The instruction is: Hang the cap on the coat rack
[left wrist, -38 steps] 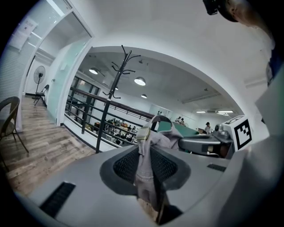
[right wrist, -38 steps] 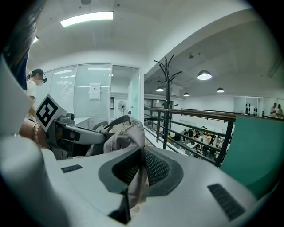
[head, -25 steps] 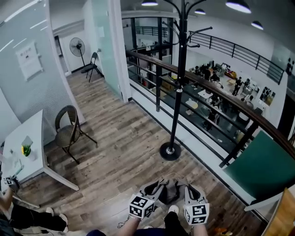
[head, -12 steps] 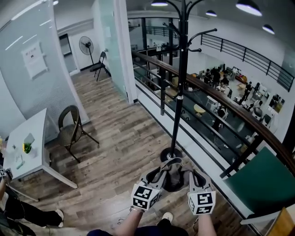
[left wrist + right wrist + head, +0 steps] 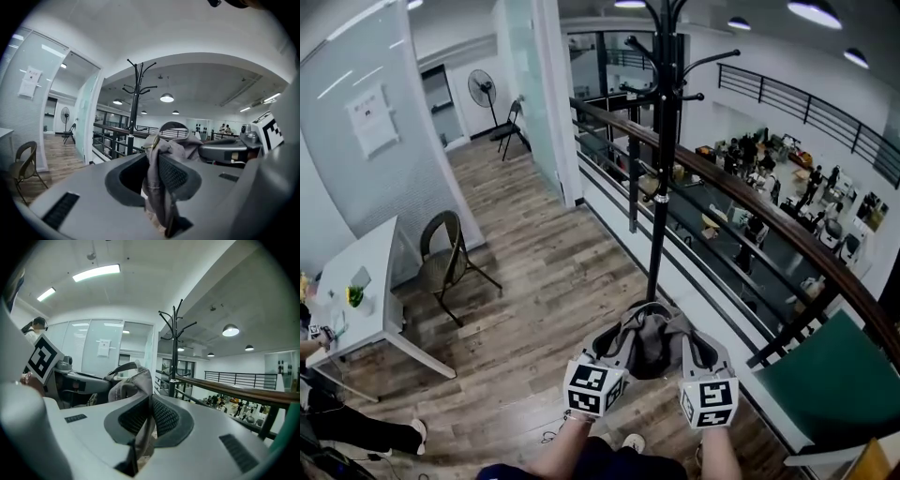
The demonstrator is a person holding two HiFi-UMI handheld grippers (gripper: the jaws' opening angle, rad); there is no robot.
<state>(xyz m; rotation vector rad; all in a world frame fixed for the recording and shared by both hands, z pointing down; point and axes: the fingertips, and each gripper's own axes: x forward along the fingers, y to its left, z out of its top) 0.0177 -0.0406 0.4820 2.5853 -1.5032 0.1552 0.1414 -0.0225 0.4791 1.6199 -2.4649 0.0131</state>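
Note:
A grey cap (image 5: 646, 336) hangs between my two grippers, held up in front of me. My left gripper (image 5: 613, 350) is shut on the cap's left edge, with cloth (image 5: 161, 178) pinched between its jaws. My right gripper (image 5: 685, 353) is shut on the right edge of the cap (image 5: 136, 394). The black coat rack (image 5: 661, 150) stands just ahead by the railing, its pole rising above the cap and its hooks (image 5: 705, 62) branching near the top. The same coat rack (image 5: 135, 98) stands ahead in the left gripper view and, as coat rack (image 5: 174, 343), in the right gripper view.
A wooden-topped railing (image 5: 741, 202) runs along the right with a drop to a lower floor beyond. A green board (image 5: 825, 380) leans at the right. A chair (image 5: 442, 258) and white table (image 5: 366, 300) stand at the left, glass walls (image 5: 525, 84) behind.
Both grippers have carried the cap upward and toward the coat rack, so that the cap now covers the rack's base. The view has moved closer to the rack.

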